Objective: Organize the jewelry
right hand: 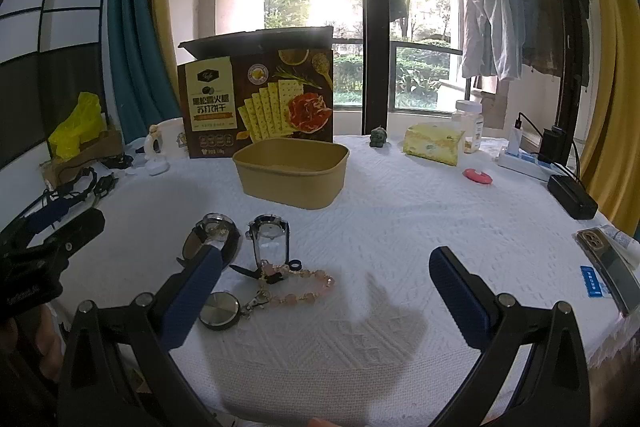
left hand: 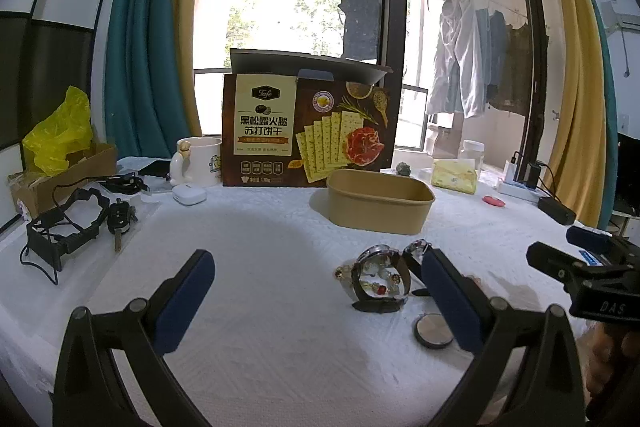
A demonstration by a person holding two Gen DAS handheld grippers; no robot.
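Two black-strap wristwatches [right hand: 218, 233] [right hand: 270, 233] stand on the white tablecloth, with a pink bead bracelet [right hand: 304, 287] and a round silver disc [right hand: 219, 315] in front of them. The left wrist view shows one watch [left hand: 380, 279], the second behind it [left hand: 416, 251] and the disc [left hand: 434, 329]. A tan oblong tub [right hand: 290, 169] [left hand: 380, 203] sits behind them, open. My left gripper [left hand: 320, 301] is open, low over the cloth, left of the jewelry. My right gripper [right hand: 326, 295] is open; its left finger [right hand: 192, 295] overlaps the left watch.
A cracker box [left hand: 304, 131] stands behind the tub, a mug [left hand: 200, 163] beside it. Car key [left hand: 120, 223], black cables and a cardboard box [left hand: 60, 179] lie left. A power strip [right hand: 528, 163], black adapter [right hand: 572, 197], phone [right hand: 608, 267], red disc [right hand: 478, 175] lie right.
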